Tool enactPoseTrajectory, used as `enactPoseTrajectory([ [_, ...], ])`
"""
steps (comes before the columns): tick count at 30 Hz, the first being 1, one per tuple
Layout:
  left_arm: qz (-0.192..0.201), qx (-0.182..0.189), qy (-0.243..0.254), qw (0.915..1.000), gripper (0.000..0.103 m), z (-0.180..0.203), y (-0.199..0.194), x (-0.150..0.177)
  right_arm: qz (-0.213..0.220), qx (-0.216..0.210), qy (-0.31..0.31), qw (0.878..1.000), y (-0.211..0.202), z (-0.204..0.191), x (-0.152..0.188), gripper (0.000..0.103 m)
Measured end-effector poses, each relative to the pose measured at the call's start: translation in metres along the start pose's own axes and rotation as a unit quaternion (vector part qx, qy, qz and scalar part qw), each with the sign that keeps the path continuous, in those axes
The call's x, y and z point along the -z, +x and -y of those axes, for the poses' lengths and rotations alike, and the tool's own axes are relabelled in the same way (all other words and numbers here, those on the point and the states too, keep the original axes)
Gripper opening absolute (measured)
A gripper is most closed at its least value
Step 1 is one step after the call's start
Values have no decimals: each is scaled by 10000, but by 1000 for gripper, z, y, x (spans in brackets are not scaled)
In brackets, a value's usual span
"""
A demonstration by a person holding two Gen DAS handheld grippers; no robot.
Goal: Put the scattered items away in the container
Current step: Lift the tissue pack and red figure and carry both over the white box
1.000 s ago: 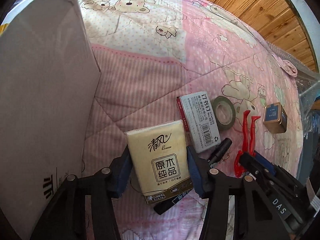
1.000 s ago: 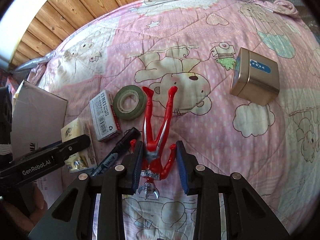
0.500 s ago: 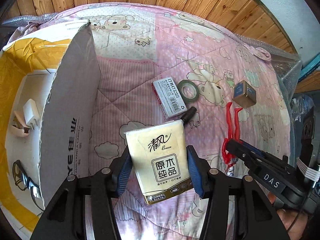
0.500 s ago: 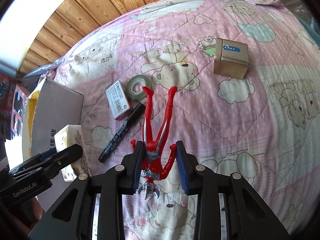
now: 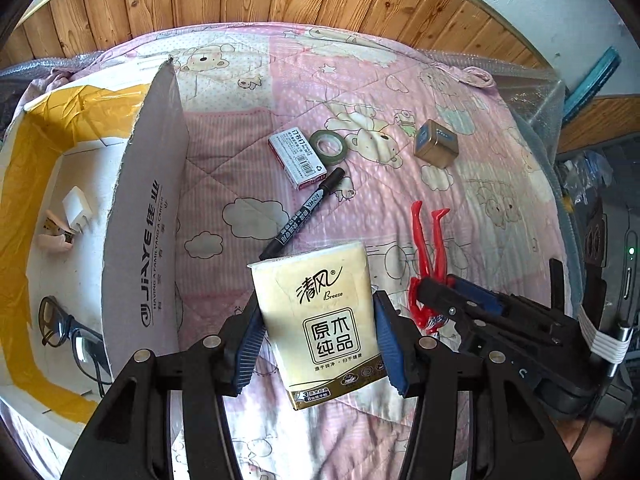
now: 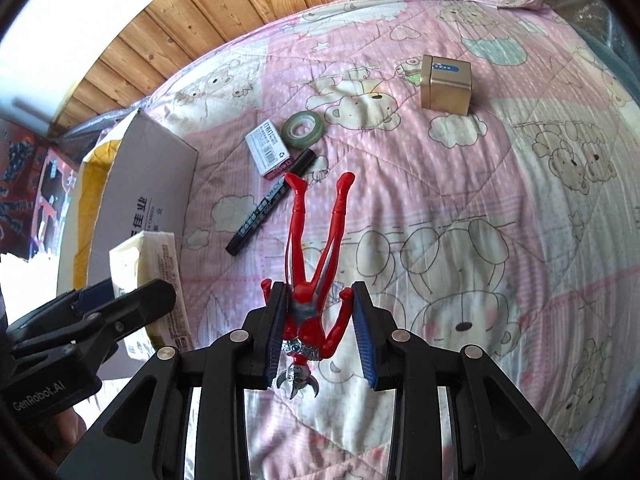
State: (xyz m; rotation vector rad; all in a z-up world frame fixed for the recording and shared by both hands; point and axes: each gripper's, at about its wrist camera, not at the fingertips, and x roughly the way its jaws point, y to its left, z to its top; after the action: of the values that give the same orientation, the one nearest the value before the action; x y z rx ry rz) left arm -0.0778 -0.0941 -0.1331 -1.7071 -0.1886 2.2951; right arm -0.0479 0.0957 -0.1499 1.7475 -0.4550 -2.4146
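Left hand-held gripper (image 5: 318, 340) clamps the tissue pack (image 5: 320, 320); right hand-held gripper (image 6: 320, 334) clamps the red figure (image 6: 314, 264) above the bed (image 6: 500, 200).

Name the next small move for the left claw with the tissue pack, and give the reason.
Probably carry the left claw to its left, over the cardboard flap, and release above the box. The tissue pack is already gripped and lifted off the quilt, and the box sits open just left of it with bare floor between the glasses and the charger.

The tissue pack (image 5: 320, 320) hides the marker's (image 5: 304, 214) lower end. The box wall (image 5: 148, 240) partly covers the glasses (image 5: 68, 332).
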Motion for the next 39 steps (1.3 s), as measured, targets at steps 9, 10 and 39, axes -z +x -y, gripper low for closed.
enactPoseTrajectory([
  [9, 421, 267, -4, 9988, 53, -6, -47, 15, 156, 130, -380, 9991, -31, -30, 21, 33],
  [10, 471, 291, -24, 9985, 53, -8, -52, 17, 173, 137, -436, 9988, -35, -35, 23, 33],
  [39, 1178, 149, -1015, 9877, 53, -99, -132, 82, 7, -235, -1919, 9811, -55, -145, 68, 33],
])
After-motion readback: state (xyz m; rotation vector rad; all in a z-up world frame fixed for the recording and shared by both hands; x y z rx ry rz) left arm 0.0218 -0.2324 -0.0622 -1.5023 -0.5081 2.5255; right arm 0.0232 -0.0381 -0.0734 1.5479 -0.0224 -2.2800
